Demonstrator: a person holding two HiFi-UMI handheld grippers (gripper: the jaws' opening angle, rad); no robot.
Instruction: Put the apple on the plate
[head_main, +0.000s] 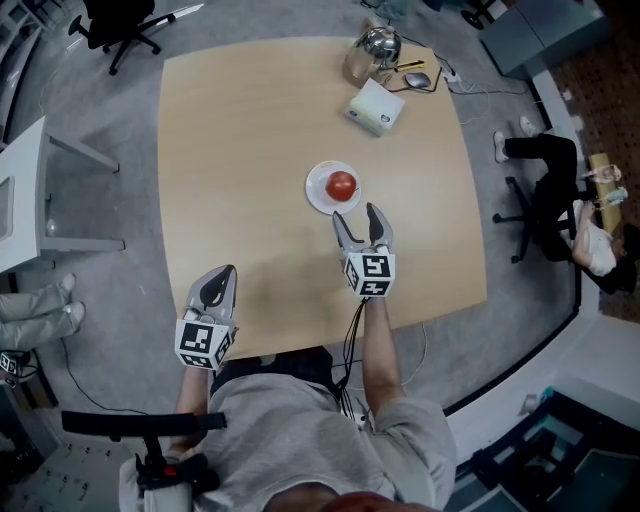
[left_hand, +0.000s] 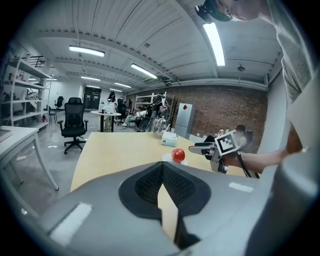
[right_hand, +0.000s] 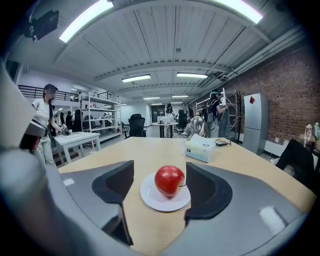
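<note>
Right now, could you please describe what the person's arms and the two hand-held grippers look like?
The left hand-held gripper and the right hand-held gripper match: grey bodies, two tapered jaws lined with black textured pads, and a white cube printed with black square markers behind. Dark cables trail from the right one along the forearm. The person wears a grey short-sleeved T-shirt.

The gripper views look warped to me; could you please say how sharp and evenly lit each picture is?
Right gripper view: fisheye bends the ceiling lights, apple sharp. Left gripper view: dark rounded corners, close foreground soft. Head view: even light, faint shadows on the table.
</note>
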